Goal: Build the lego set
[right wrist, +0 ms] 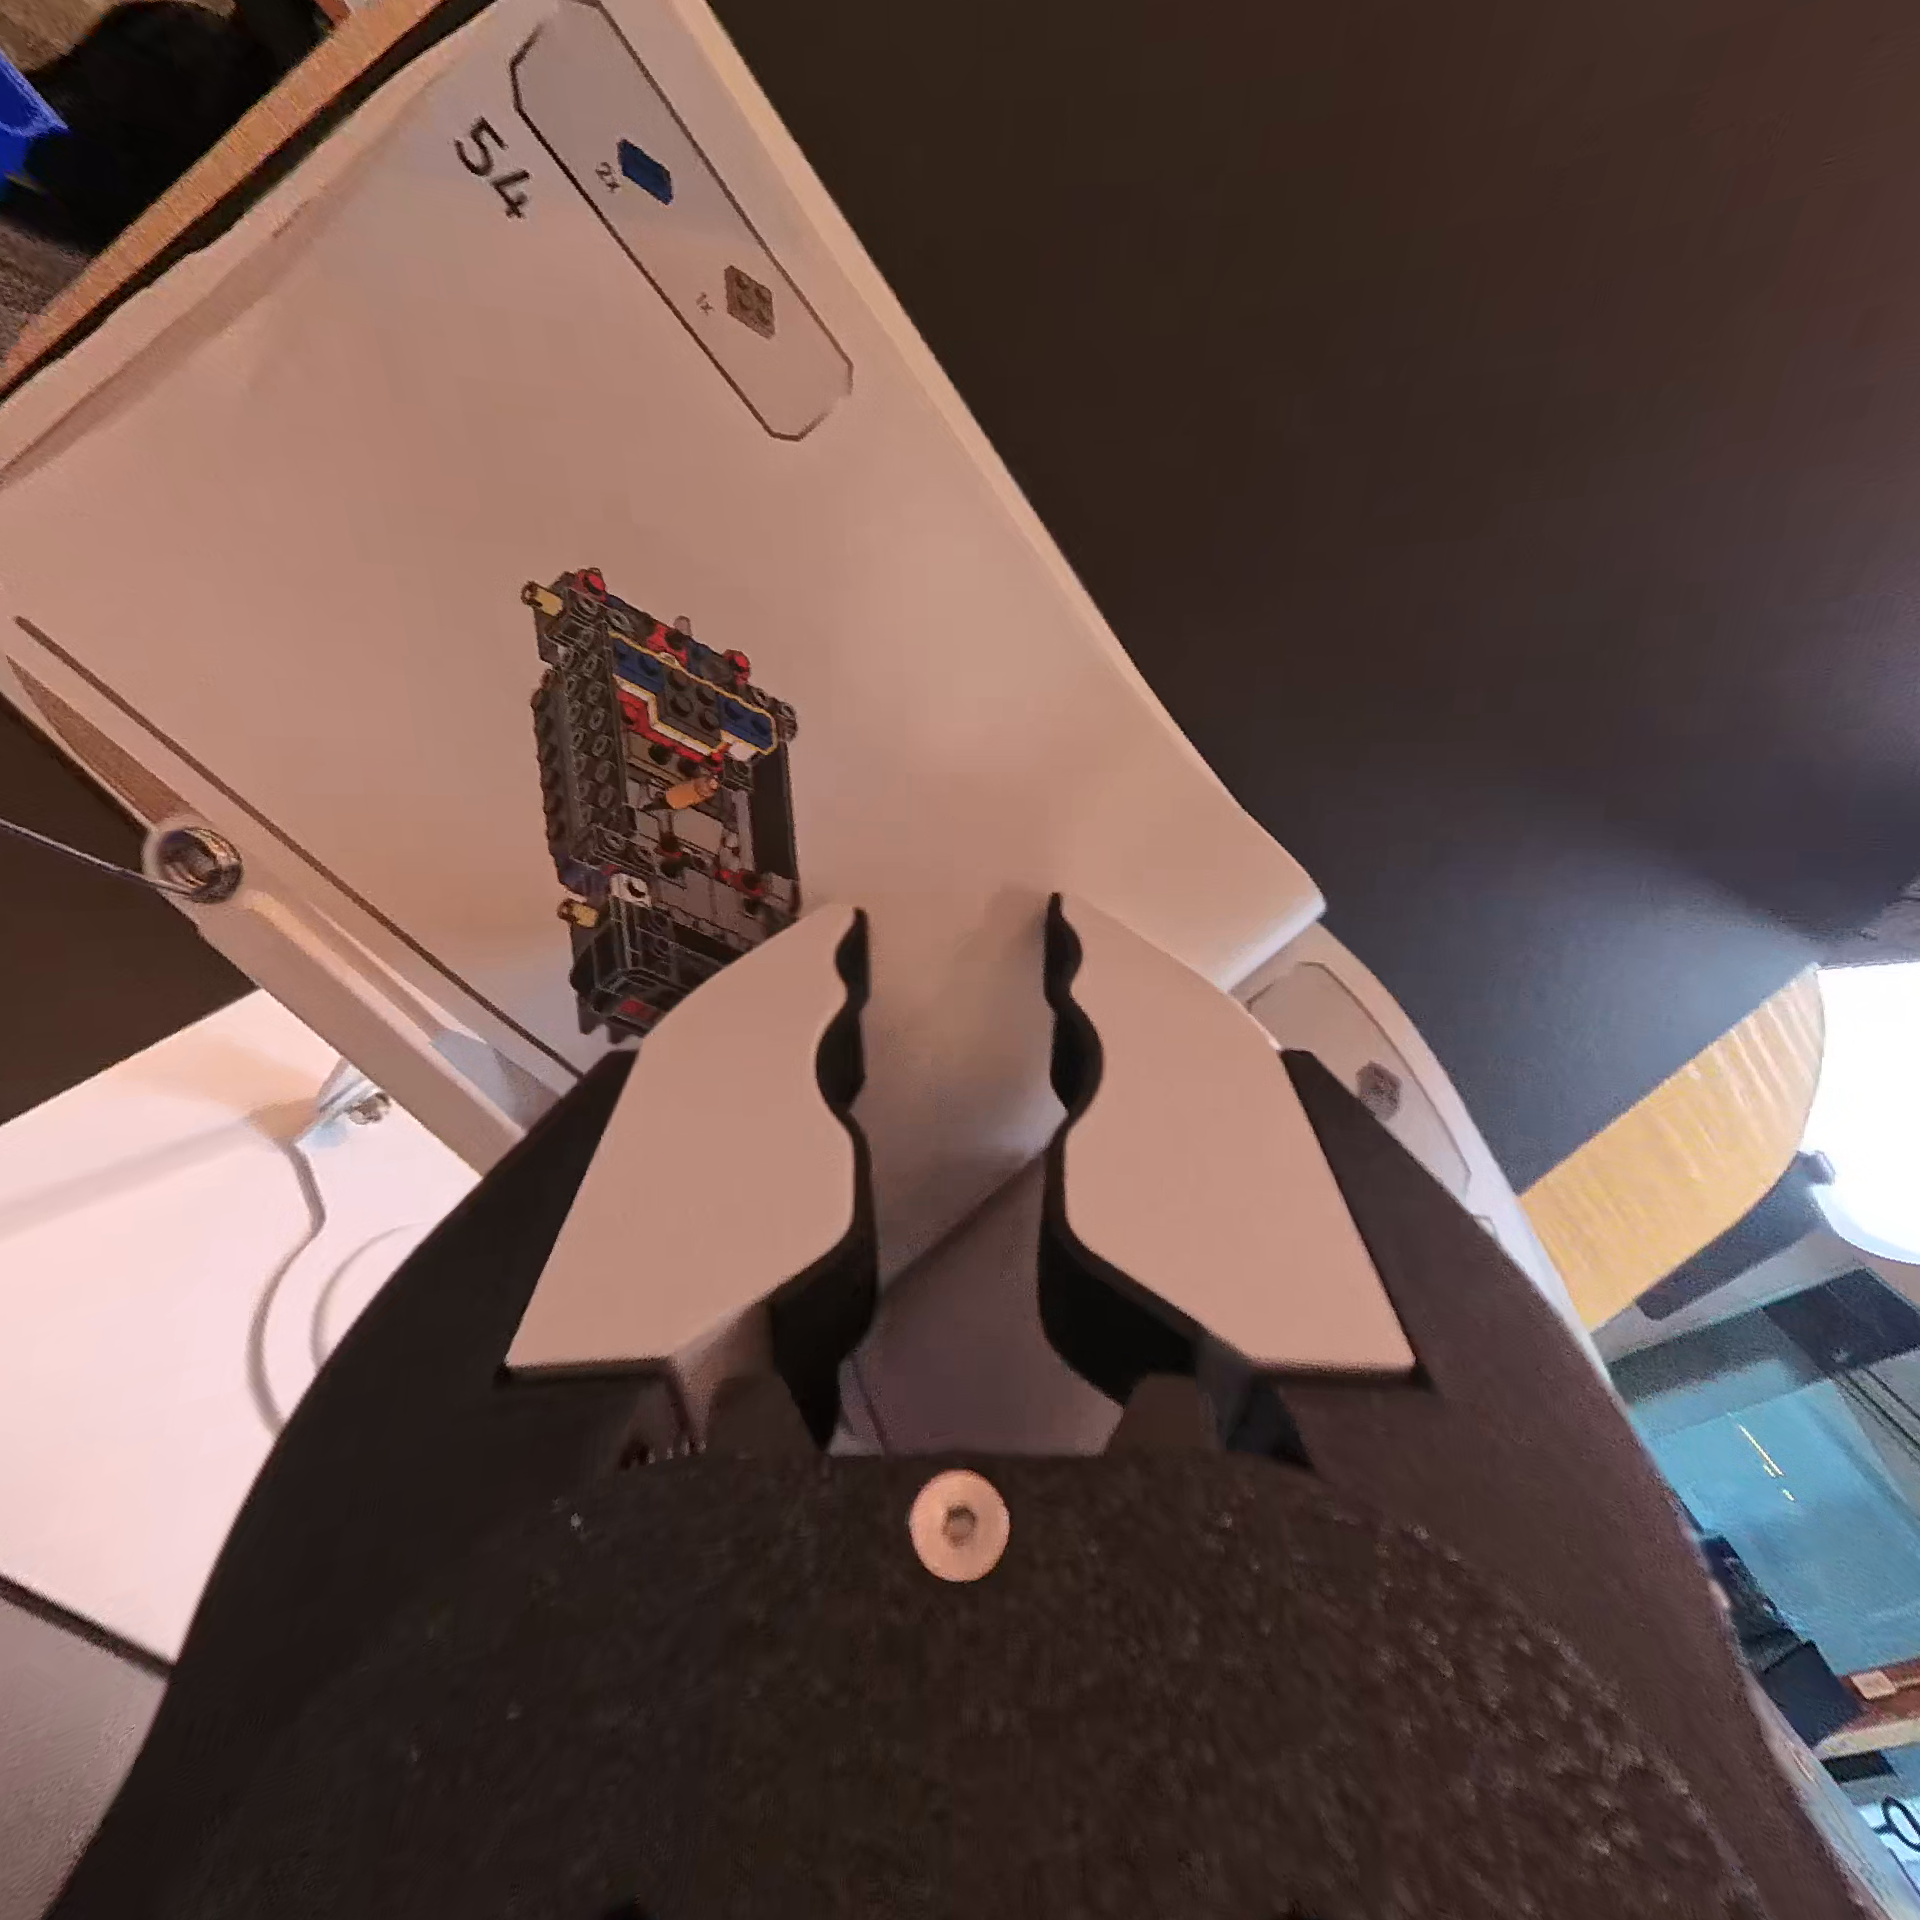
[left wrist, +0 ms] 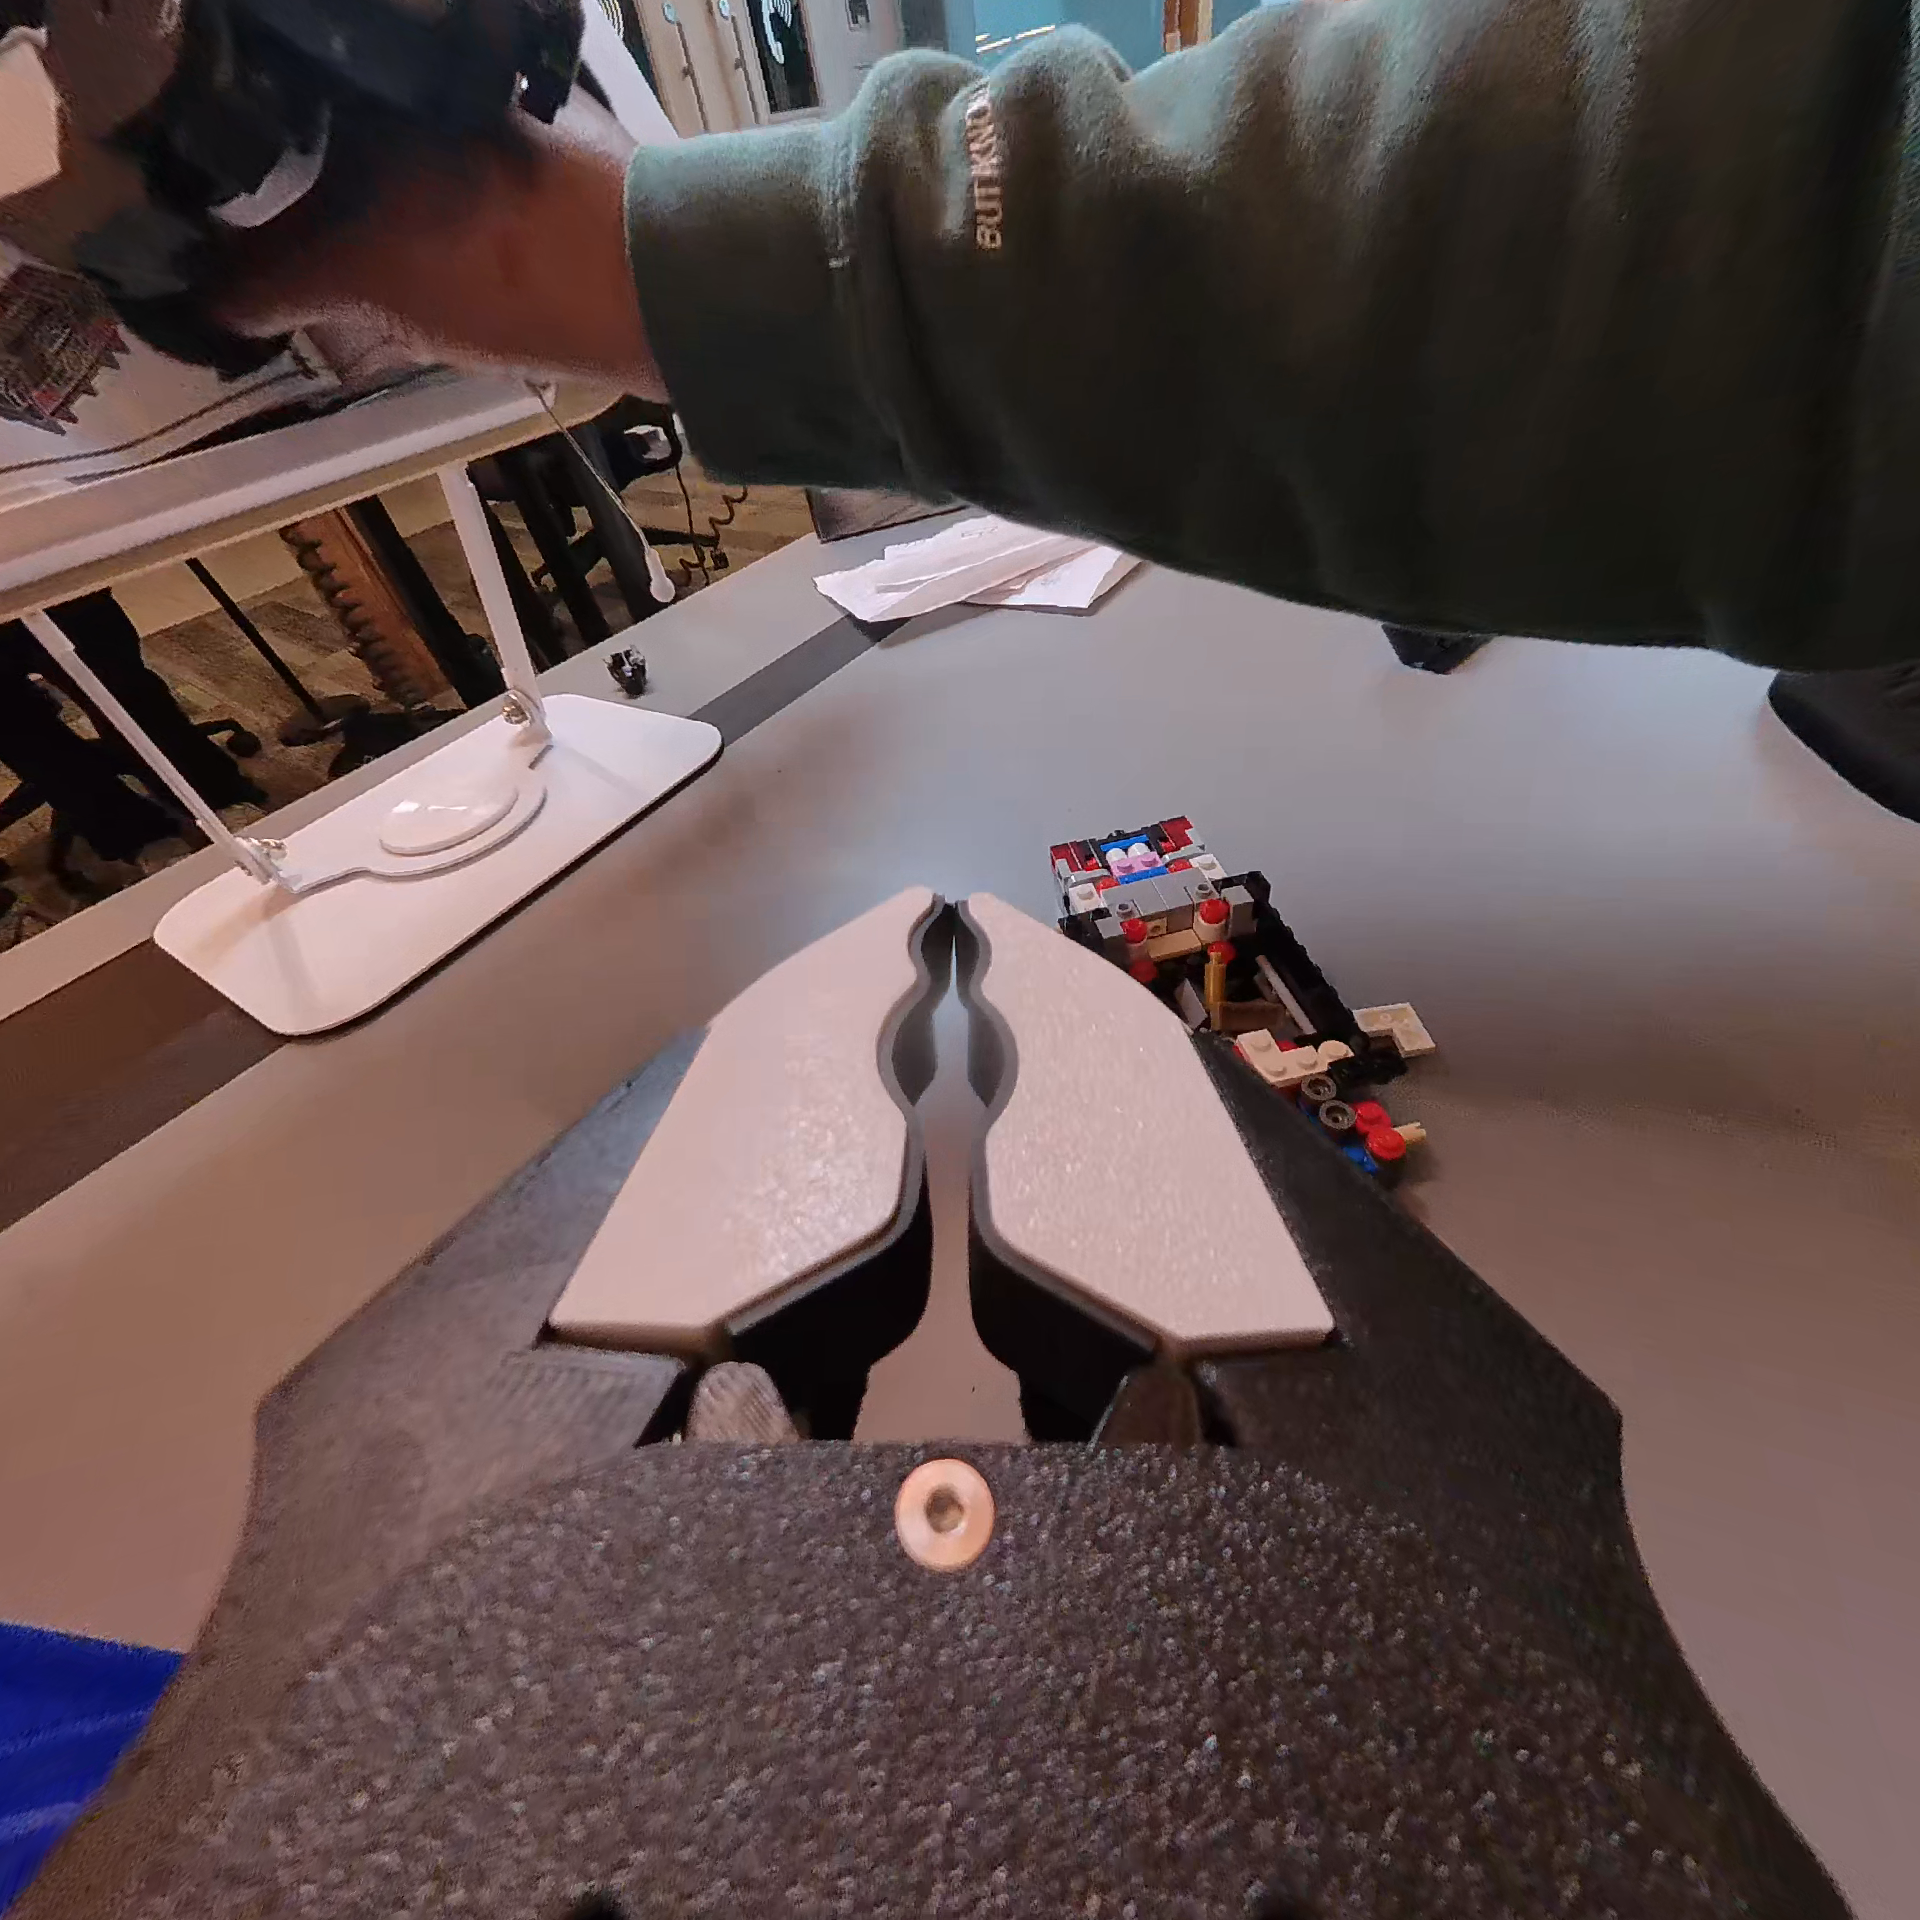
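On my left wrist feed, the left gripper (left wrist: 953,920) hangs over the grey table (left wrist: 1558,1299) with its two pale fingers pressed together at the tips and nothing pinched between them. Just beside its right finger, resting on the table, I see the partly built lego model (left wrist: 1195,935), a black frame packed with red, grey, blue and pink pieces, and a small heap of loose bricks (left wrist: 1351,1091) lies touching its near end. Off to the left stands a white stand (left wrist: 436,883) with a flat base at the table's edge, its tilted shelf rising above. A person's arm in a dark green sleeve (left wrist: 1299,343) reaches across the top of the view toward that shelf. Some white papers (left wrist: 966,577) lie farther back on the table. On my right wrist feed, the right gripper (right wrist: 953,925) is spread apart and empty, its fingers pointing at the open instruction booklet (right wrist: 468,520) propped on the stand; the page's lower edge shows in the gap between the fingers, though I cannot tell whether they touch it. The page shows a drawing of the model, just left of the left finger's tip.
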### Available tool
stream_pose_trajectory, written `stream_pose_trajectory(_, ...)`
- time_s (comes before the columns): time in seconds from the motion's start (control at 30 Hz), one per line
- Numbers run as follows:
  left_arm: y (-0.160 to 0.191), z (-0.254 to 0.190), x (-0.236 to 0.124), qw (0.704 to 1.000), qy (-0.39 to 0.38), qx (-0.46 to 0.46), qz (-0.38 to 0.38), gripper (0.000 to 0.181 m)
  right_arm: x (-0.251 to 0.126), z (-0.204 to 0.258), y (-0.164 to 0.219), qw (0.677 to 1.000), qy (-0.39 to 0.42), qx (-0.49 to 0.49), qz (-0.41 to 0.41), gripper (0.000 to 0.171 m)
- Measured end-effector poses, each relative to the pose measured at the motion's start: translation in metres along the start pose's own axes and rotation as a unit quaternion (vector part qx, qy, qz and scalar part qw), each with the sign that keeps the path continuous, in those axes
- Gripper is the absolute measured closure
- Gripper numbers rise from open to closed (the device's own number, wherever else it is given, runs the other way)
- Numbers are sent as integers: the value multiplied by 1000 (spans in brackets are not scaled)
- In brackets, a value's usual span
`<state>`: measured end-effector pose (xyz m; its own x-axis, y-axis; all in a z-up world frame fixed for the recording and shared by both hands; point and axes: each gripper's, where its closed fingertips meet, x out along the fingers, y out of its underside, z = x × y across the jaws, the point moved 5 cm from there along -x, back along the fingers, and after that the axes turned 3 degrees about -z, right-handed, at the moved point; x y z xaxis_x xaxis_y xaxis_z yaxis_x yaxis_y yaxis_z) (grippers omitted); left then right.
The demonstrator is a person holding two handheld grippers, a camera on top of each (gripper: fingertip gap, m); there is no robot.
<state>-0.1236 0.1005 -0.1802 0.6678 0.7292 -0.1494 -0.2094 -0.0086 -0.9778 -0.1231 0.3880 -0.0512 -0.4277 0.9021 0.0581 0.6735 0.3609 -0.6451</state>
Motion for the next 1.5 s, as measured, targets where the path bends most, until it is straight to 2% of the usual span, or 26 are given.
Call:
stream_pose_trajectory(0.17,4,0,2,1000,1,-1,7,181,-2,-13,4,1000,-12,19,-13,165)
stream_pose_trajectory(0.27,7,0,3,1000,1,-3,14,181,-7,-17,1,998,-30,44,-21,167)
stream_pose_trajectory(0.33,9,0,4,1000,2,-4,16,181,-12,-14,-5,997,-43,63,-24,143)
stream_pose_trajectory(0.4,10,0,5,1000,5,-7,19,181,-14,-8,-11,995,-59,83,-13,107)
stream_pose_trajectory(0.47,11,-1,6,1000,8,-8,22,181,-12,-3,-16,995,-55,88,-2,81)
stream_pose_trajectory(0.57,11,-3,5,1000,9,-3,23,181,-1,0,-18,996,-28,87,16,64)
stream_pose_trajectory(0.6,10,-3,5,1000,10,-2,23,181,3,0,-17,996,-16,85,27,63)
stream_pose_trajectory(0.73,8,-2,3,1000,8,-1,19,181,12,0,-13,997,5,63,43,79)
stream_pose_trajectory(0.93,6,-1,2,1000,10,-5,15,181,6,-16,-6,997,18,68,23,130)
stream_pose_trajectory(1.1,8,0,4,1000,7,-6,18,181,1,-29,-2,996,-21,87,-6,147)
stream_pose_trajectory(1.2,-6,19,5,1000,-29,1,-2,179,-5,-36,1,989,-60,128,-35,155)
stream_pose_trajectory(1.37,-67,94,18,989,-93,-85,-80,151,-12,-46,15,972,-121,192,-58,161)
stream_pose_trajectory(1.5,-94,166,55,969,-105,-202,-98,119,-14,-50,23,953,-175,230,-86,162)
